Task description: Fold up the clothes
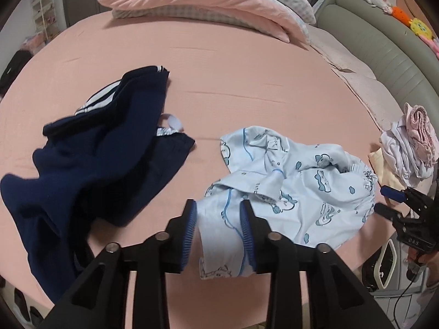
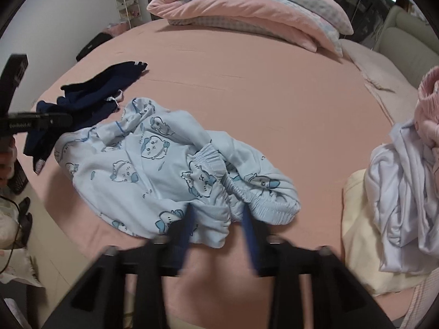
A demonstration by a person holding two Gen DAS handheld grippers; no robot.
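Observation:
A crumpled light-blue pyjama garment (image 1: 301, 175) (image 2: 153, 170) with cartoon prints lies on the pink bed sheet (image 1: 247, 68). In the left wrist view my left gripper (image 1: 219, 213) stands open over its near left end, with a strip of the cloth lying loose between the blue pads. My right gripper (image 2: 219, 219) is blurred and open at the elastic waistband (image 2: 263, 205); the hem lies between its fingertips. It also shows at the right edge of the left wrist view as the right gripper (image 1: 384, 200), jaws apart. A navy garment (image 1: 104, 153) (image 2: 96, 90) with white stripes lies to the left.
A heap of white and pink clothes (image 1: 406, 150) (image 2: 406, 192) sits on a cream cloth at the right. A folded pink duvet (image 1: 208, 0) lies at the far side, beside a grey-green padded headboard (image 1: 384, 41). The bed's near edge runs just below the grippers.

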